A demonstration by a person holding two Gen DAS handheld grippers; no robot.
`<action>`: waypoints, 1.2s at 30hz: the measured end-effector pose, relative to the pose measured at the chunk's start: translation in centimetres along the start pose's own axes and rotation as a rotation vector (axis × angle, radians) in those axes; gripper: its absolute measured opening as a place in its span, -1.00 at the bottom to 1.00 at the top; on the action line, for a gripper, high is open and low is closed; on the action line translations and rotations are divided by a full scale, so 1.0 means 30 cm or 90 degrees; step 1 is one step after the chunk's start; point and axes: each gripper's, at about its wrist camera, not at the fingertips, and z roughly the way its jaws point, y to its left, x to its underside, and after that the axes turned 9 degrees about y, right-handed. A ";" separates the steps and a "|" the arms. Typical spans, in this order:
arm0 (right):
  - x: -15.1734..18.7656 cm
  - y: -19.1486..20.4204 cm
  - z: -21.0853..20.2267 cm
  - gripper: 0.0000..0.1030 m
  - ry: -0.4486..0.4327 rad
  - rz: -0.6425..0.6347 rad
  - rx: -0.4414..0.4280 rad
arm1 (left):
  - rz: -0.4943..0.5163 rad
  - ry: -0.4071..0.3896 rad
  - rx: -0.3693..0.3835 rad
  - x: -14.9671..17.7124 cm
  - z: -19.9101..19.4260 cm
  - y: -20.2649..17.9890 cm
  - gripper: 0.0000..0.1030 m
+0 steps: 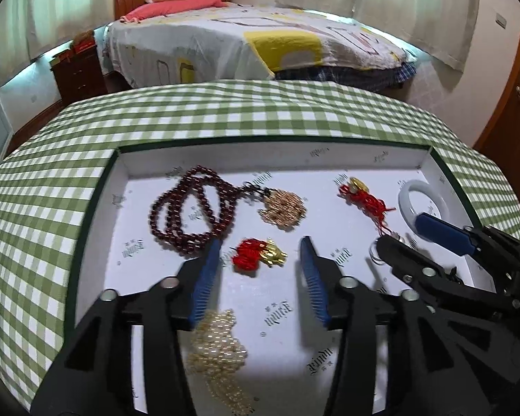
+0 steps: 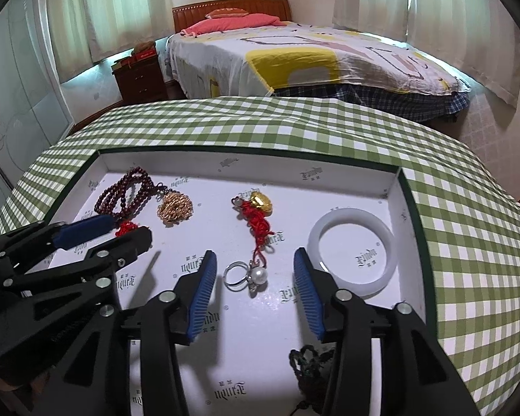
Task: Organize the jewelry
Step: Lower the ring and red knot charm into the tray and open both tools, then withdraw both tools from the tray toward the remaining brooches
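A white tray (image 1: 225,159) with a dark green rim holds the jewelry. My left gripper (image 1: 260,248) is open over it, its blue pads either side of a red cord charm with a gold piece (image 1: 260,256). Dark red beads (image 1: 187,211), a gold chain pile (image 1: 284,206) and a pearl strand (image 1: 218,346) lie around it. My right gripper (image 2: 253,265) is open around a silver pearl ring (image 2: 246,275). A red cord with a gold charm (image 2: 258,215) lies beyond it, a white bangle (image 2: 353,256) to its right, a dark cord (image 2: 308,364) below.
The tray (image 2: 405,208) sits on a green checked tablecloth (image 1: 225,111). A bed (image 1: 260,45) with a patterned cover stands behind the table, a dark wooden nightstand (image 1: 76,72) at its left. The two grippers hang close together over the tray.
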 end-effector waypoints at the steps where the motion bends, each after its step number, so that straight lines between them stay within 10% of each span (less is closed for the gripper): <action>1: 0.000 -0.003 -0.006 0.01 -0.003 0.002 0.001 | -0.003 -0.004 -0.002 0.001 -0.005 0.004 0.08; 15: 0.001 0.003 -0.073 0.39 -0.035 -0.006 0.023 | -0.013 -0.039 -0.040 0.041 -0.094 0.052 0.55; 36: 0.138 -0.008 -0.345 0.49 -0.103 0.029 0.031 | -0.040 -0.145 -0.024 0.182 -0.448 0.095 0.74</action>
